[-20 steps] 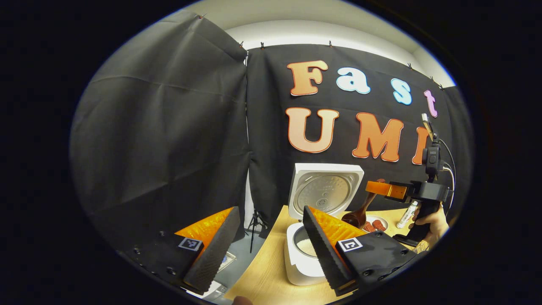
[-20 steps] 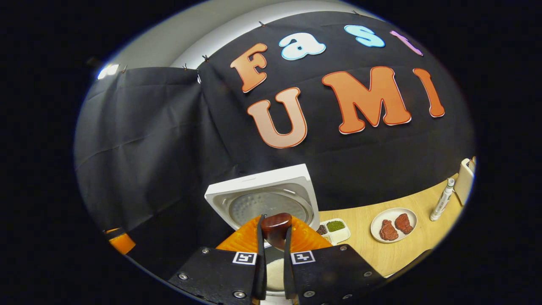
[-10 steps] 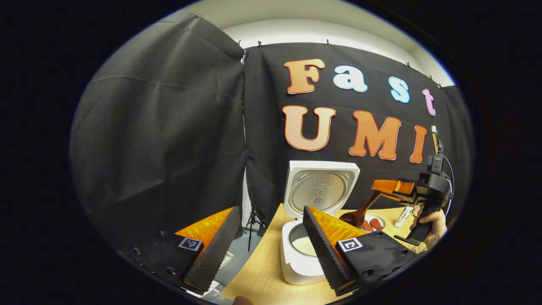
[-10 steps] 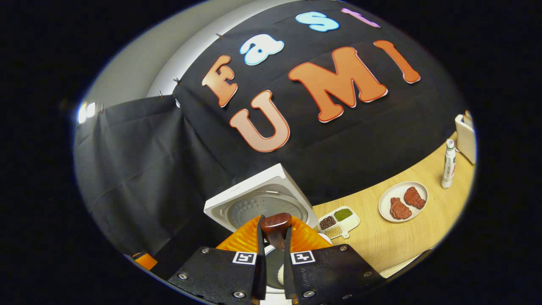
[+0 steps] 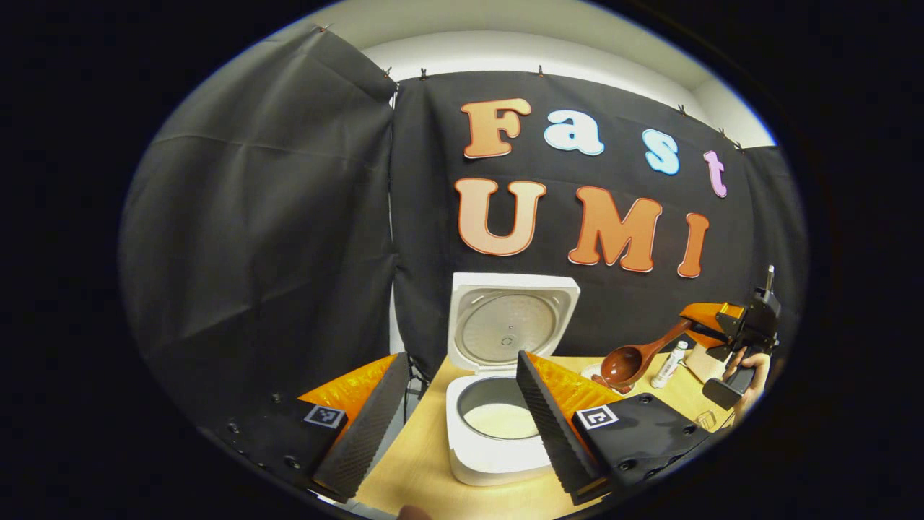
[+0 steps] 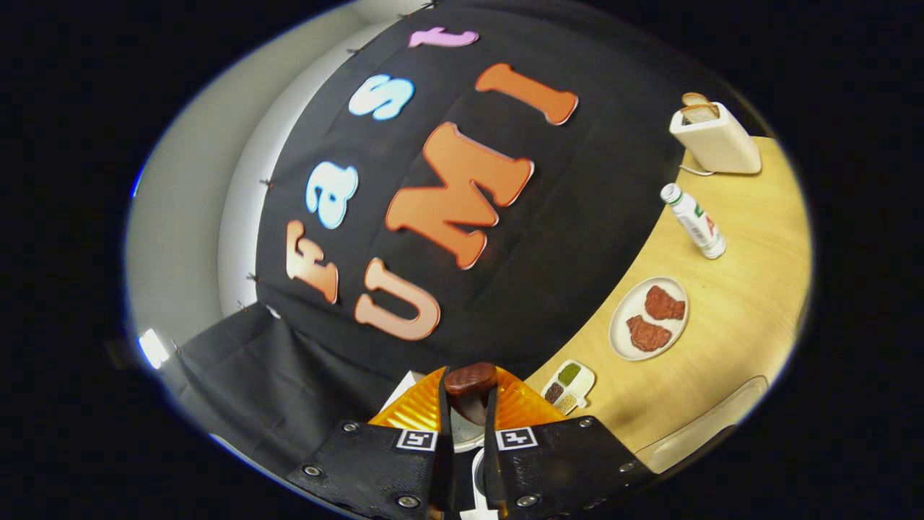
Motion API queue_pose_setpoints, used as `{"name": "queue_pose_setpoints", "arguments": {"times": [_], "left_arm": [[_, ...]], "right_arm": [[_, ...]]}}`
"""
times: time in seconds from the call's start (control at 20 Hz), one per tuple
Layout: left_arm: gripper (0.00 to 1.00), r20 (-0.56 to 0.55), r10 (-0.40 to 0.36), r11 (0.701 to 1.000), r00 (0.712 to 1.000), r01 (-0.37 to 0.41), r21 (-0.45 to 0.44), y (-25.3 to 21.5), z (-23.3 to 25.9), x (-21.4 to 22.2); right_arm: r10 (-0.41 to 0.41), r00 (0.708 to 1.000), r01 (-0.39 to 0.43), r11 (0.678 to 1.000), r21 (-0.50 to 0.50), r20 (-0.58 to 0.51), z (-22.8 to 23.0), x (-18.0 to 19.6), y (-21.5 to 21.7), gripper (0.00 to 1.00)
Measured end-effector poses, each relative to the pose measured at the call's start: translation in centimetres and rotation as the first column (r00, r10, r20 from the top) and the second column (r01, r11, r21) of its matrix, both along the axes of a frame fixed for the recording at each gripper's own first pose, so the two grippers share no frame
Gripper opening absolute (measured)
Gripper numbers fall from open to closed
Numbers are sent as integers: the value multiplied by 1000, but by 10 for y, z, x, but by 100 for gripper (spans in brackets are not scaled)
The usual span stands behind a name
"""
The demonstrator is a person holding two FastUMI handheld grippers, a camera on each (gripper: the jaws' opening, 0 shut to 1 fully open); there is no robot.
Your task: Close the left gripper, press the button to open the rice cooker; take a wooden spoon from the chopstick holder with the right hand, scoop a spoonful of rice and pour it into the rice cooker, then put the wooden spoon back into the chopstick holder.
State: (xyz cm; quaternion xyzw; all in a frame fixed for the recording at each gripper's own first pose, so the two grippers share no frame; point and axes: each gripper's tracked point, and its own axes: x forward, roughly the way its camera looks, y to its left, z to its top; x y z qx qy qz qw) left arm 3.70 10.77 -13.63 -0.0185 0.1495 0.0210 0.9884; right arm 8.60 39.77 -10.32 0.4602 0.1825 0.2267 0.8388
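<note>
The light wooden table (image 5: 426, 462) runs along the foot of the black cloth wall (image 5: 289, 217), which hangs from clips below a pale upper wall (image 5: 520, 50). In the left gripper view the white rice cooker (image 5: 491, 448) stands at about 6 o'clock with its lid (image 5: 509, 321) tipped up and back against the cloth; white rice (image 5: 502, 420) lies in the bottom of its pot. The left gripper (image 5: 458, 422) sits low in its own view with its jaws spread wide and nothing between them; its right finger overlaps the cooker's right edge in the picture.

At 3 o'clock in that view the right gripper (image 5: 704, 323) is held up by a hand (image 5: 751, 365), above the table and well right of the cooker. It is clamped on the handle of the wooden spoon (image 5: 635, 360), whose bowl hangs lower, towards the cooker, over the table. A small white bottle (image 5: 668, 363) stands just beyond the spoon.

In the right gripper view the scene is rolled over, the table (image 6: 743, 325) sweeping up the right side from 5 to 2 o'clock. The right gripper (image 6: 469, 462) has its fingers drawn narrow on the spoon (image 6: 469, 383), whose dark end shows just above them. On the table lie a small divided dish of grains (image 6: 568, 384) at 5 o'clock, a white plate with two pieces of red meat (image 6: 650, 319) at 4, the bottle (image 6: 694, 222) at 3 and a cream toaster with bread (image 6: 715, 137) at 2
</note>
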Motion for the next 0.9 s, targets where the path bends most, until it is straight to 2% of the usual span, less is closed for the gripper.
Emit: {"name": "queue_pose_setpoints", "arguments": {"times": [0.15,0.45,0.7,0.9], "left_arm": [[100,11,-24,1000,1000,25,-9,-17,5,2],[100,10,-56,998,998,55,3,-42,5,3],[100,-1,-76,997,997,76,-19,-68,0,3],[100,-11,-102,995,995,102,-11,-88,-4,8]], "right_arm": [[-122,992,123,991,42,-27,-8,11,-75,15],[-303,951,305,952,17,-59,-32,8,-208,15],[-380,921,374,924,-79,-82,-62,-14,-282,16],[-415,906,400,904,-150,-88,-81,-25,-315,15]]}}
